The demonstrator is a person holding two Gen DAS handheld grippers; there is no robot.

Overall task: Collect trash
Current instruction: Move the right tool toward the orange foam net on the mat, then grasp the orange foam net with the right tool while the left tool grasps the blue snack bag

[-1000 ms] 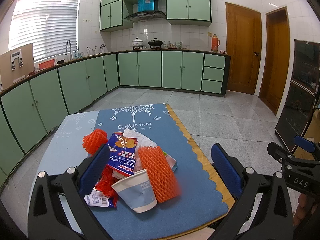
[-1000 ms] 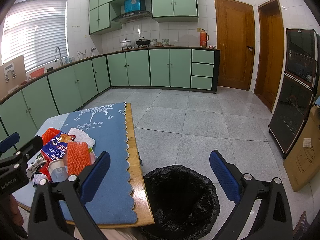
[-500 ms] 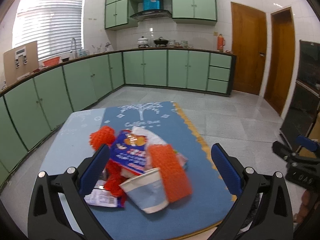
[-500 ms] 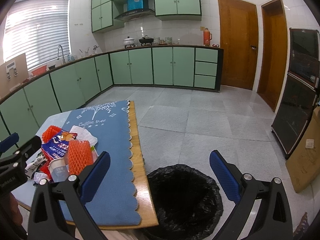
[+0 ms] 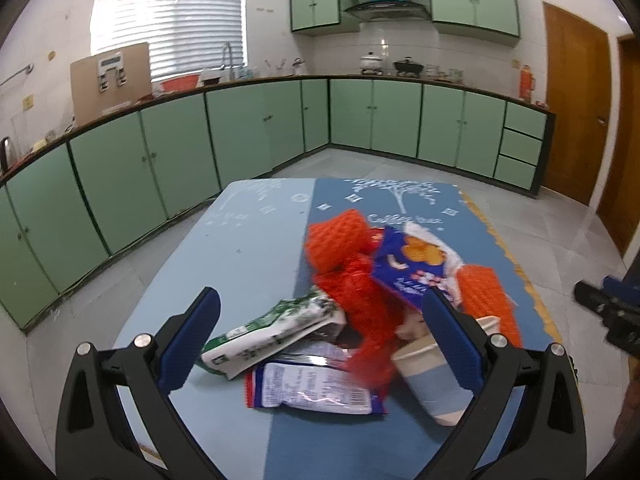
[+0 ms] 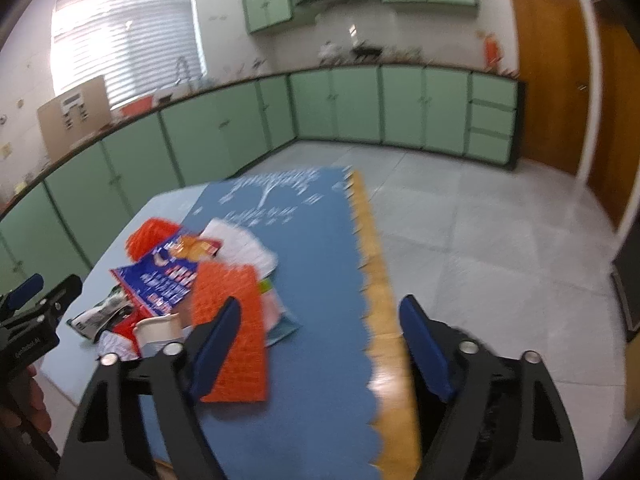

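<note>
I am looking over both grippers at a heap of trash on the blue mat (image 5: 436, 216) that covers the tabletop (image 5: 248, 248). I take the paper cup (image 5: 430, 376) as my landmark; it lies on its side at the near end of the heap.

My left gripper (image 5: 318, 334) hangs over the heap with its fingers (image 5: 188, 336) spread wide and pressing on nothing. Between them, just left of the cup, lie a green-and-white wrapper (image 5: 276, 330) and a white wrapper with red edges (image 5: 312, 394). Crumpled red netting (image 5: 360, 300) touches the cup's left side. Beyond the cup leans a blue snack bag (image 5: 408, 268), and further beyond that sits an orange foam net (image 5: 338, 240).

A second orange foam sleeve (image 6: 232, 320) lies just right of the cup (image 6: 158, 330). My right gripper (image 6: 320, 344) is well right of the cup, over bare mat near the tabletop's wooden edge (image 6: 384, 288). Its jaws are closing with nothing between them; the left finger (image 6: 216, 344) overlaps the sleeve in this view, and I cannot tell whether it touches. White paper (image 6: 244, 246) lies beyond the sleeve.
</note>
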